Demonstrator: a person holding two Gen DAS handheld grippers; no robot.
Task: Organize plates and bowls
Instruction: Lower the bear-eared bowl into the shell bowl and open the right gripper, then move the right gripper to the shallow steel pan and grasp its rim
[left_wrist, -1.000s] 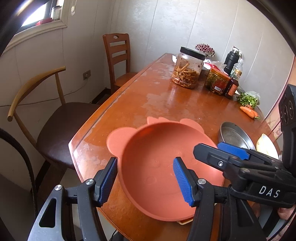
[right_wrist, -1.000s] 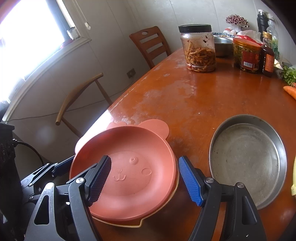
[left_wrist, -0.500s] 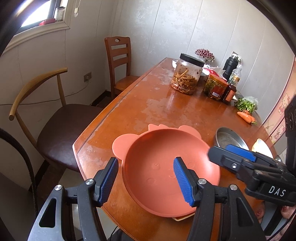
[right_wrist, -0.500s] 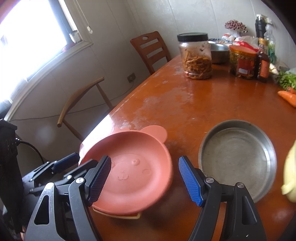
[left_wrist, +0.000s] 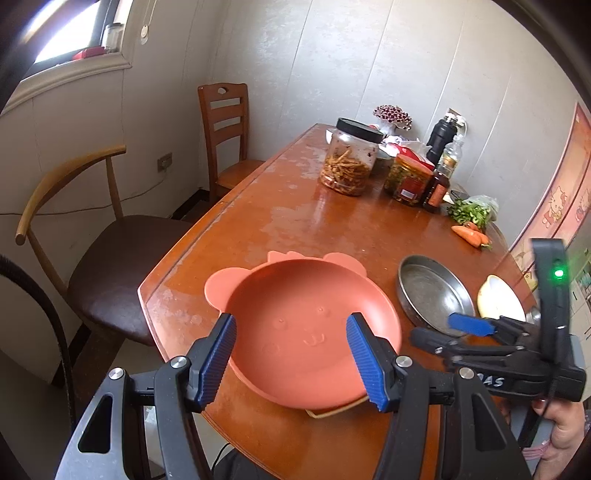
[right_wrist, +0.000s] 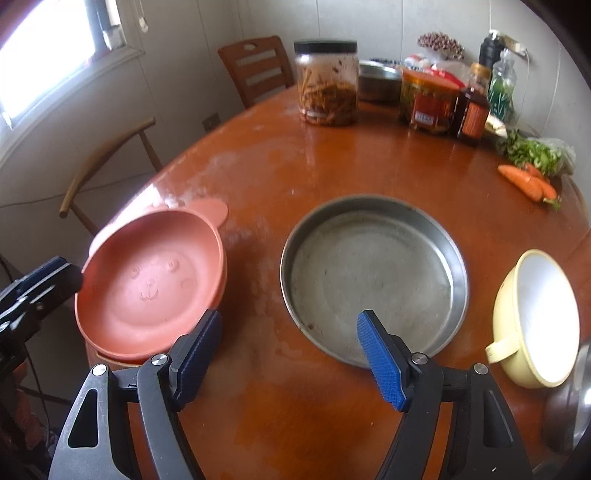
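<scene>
A salmon bear-face plate (left_wrist: 303, 332) (right_wrist: 147, 280) lies at the table's near left corner, stacked on a yellowish dish whose edge (left_wrist: 332, 411) peeks out beneath. My left gripper (left_wrist: 291, 354) (right_wrist: 55, 275) hovers open over the plate's near side, its pads clear of the rim. To the right lies a round metal pan (right_wrist: 373, 273) (left_wrist: 432, 291), and beyond it a pale yellow bowl (right_wrist: 539, 317) (left_wrist: 498, 299) with a handle. My right gripper (right_wrist: 291, 347) (left_wrist: 447, 332) stands open above the table, its right pad over the pan's near rim and nothing between its fingers.
Jars (right_wrist: 328, 85) and sauce bottles (right_wrist: 471, 110) line the far end of the table. Carrots (right_wrist: 524, 181) and greens (right_wrist: 535, 151) lie at the far right. Two chairs (left_wrist: 110, 251) stand to the left. A metal item (right_wrist: 569, 406) shows at the lower right edge.
My left gripper has drawn back and up from the salmon plate. My right gripper has swung right, from over the plate to the metal pan's near rim, and the yellow bowl came into view.
</scene>
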